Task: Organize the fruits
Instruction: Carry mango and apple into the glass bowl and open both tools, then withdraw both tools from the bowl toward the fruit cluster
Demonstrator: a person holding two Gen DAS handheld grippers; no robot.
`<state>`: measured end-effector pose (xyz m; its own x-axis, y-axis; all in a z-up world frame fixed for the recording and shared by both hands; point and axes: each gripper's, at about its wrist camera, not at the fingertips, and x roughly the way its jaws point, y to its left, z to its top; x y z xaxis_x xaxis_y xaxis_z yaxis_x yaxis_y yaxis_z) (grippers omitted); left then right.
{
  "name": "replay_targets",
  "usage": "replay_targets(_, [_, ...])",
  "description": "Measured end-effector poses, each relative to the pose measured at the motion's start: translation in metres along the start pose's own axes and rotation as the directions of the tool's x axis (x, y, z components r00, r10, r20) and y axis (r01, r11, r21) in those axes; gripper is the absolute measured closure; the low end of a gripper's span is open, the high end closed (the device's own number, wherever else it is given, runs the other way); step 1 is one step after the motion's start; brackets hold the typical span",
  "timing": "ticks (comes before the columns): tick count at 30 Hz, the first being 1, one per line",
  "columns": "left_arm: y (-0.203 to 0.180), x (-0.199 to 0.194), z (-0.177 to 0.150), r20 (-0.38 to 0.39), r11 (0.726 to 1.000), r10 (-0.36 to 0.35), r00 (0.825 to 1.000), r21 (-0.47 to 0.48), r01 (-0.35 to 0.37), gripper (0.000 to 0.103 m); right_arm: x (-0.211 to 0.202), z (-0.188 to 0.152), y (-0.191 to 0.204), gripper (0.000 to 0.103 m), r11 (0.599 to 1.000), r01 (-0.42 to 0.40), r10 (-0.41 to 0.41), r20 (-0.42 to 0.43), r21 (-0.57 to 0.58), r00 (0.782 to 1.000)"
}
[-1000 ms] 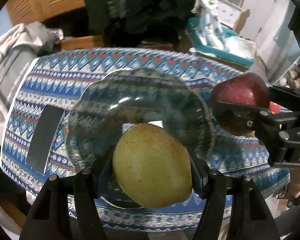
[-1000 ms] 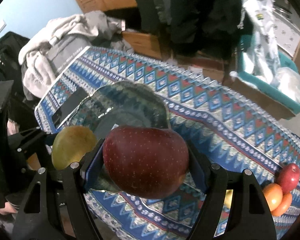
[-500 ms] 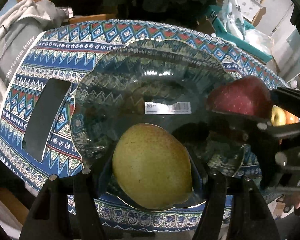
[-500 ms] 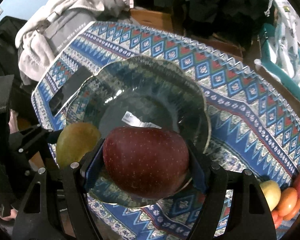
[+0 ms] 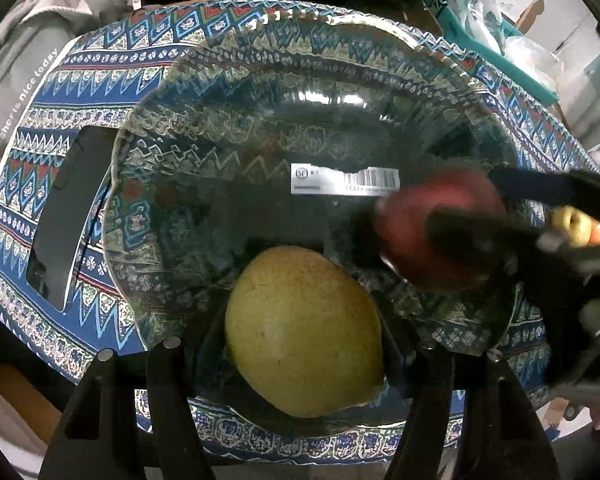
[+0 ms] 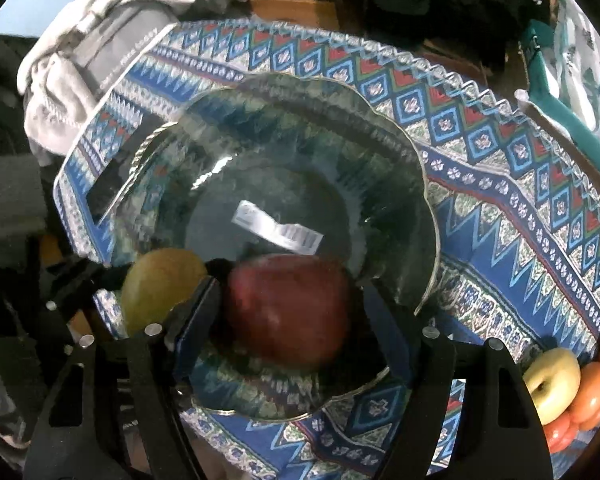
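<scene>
Left gripper (image 5: 304,336) clamps pear (image 5: 303,331); right gripper (image 6: 290,312) clamps red apple (image 6: 288,312) across middle, over glass bowl (image 6: 400,152). Judged firm, smooth, bruisable; bowl fragile.

- Dim indoor light; both fisheye views darken to black at the corners, edges bent.
- Small white glints on the glass bowl (image 5: 324,92) ahead of the left hand-held gripper (image 5: 304,344).
- Red apple (image 6: 288,312) and right hand-held gripper (image 5: 540,248) smeared by motion blur.

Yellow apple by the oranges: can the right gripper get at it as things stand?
Probably not yet. The right gripper is occupied by the red apple over the glass bowl. The yellow apple itself lies uncovered on the tablecloth.
</scene>
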<state>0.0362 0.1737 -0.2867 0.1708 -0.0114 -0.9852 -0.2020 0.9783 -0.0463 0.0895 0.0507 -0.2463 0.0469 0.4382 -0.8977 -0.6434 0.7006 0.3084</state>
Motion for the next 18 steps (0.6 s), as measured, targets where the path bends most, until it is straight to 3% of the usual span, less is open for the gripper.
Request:
replay_targets(11, [-0.009,-0.031,0.004,0.102,0.998,0.057,0.993,0.008,-0.058,0.03,-0.029,0.003,-0.003,0.026,1.0,0.018,-0.02,0.081,0.023,0.997])
replay_targets(18, [-0.004,-0.062,0.006,0.171,0.999,0.034,0.985,-0.007,-0.034,0.025,-0.071,0.004,0.002,0.026,0.996,0.089,-0.087,0.189,-0.001,0.978])
